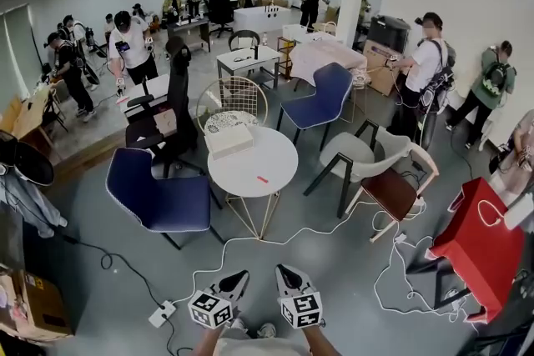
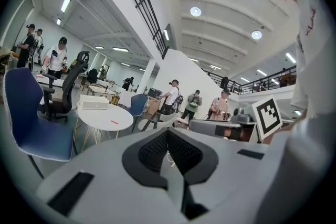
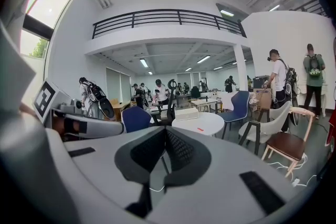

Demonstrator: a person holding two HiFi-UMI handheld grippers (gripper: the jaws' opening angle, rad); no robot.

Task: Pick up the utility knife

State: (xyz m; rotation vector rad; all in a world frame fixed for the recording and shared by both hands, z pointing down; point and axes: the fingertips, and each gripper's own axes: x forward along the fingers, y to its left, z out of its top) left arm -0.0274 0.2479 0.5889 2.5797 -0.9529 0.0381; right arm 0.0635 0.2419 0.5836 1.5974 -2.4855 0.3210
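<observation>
The utility knife point(image 1: 262, 178) is a small red thing lying on the round white table point(image 1: 279, 156), some way ahead of me across the floor. It shows as a red sliver point(image 2: 114, 122) in the left gripper view and again as the knife point(image 3: 200, 129) in the right gripper view. My left gripper point(image 1: 242, 275) and right gripper point(image 1: 282, 269) hang side by side at the bottom of the head view, far short of the table. Both stand shut and empty: left gripper point(image 2: 168, 136), right gripper point(image 3: 166, 131).
A white box point(image 1: 229, 140) sits on the table's far side. A blue chair point(image 1: 158, 198) stands left of it, a grey and brown chair point(image 1: 388, 179) right, another blue chair point(image 1: 321, 100) behind. Cables and a power strip point(image 1: 161, 313) lie on the floor; a red table point(image 1: 480, 242) is at right. Several people stand around.
</observation>
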